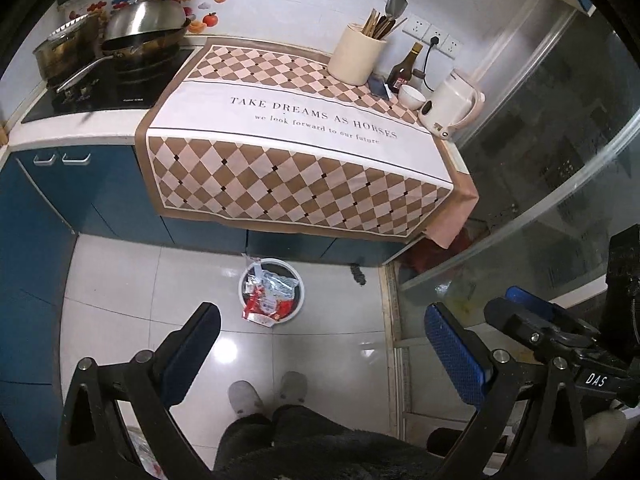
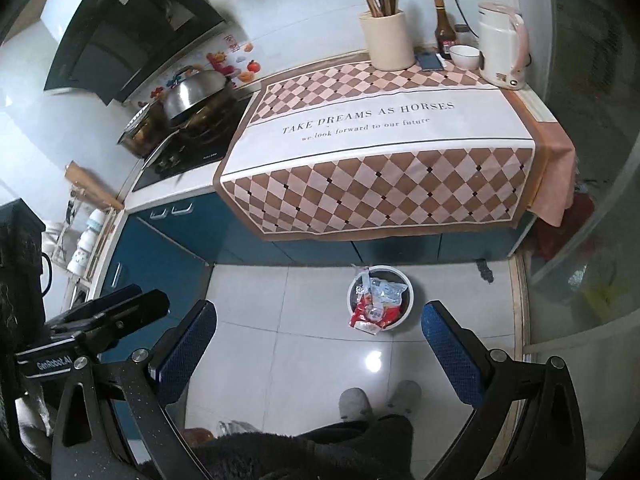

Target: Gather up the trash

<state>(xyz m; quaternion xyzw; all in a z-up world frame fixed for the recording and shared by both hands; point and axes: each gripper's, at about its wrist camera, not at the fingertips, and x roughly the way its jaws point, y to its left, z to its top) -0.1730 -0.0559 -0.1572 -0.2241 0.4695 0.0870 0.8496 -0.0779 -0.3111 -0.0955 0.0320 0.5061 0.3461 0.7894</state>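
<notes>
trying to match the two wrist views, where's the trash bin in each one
Left wrist view: the trash bin sits centre, slightly left, on the floor tiles below the counter.
Right wrist view: the bin sits right of centre, lower half.
Shared landmark: the checkered cloth hangs above it.

Glossy floor tiles [image 1: 120,280], a matt printed cloth [image 1: 304,128], a shiny metal wok lid [image 1: 148,16], crinkly plastic wrappers [image 1: 268,296].

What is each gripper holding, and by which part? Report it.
Nothing is held. The left gripper and right gripper are both open and empty; the wrappers lie in the bin.
</notes>
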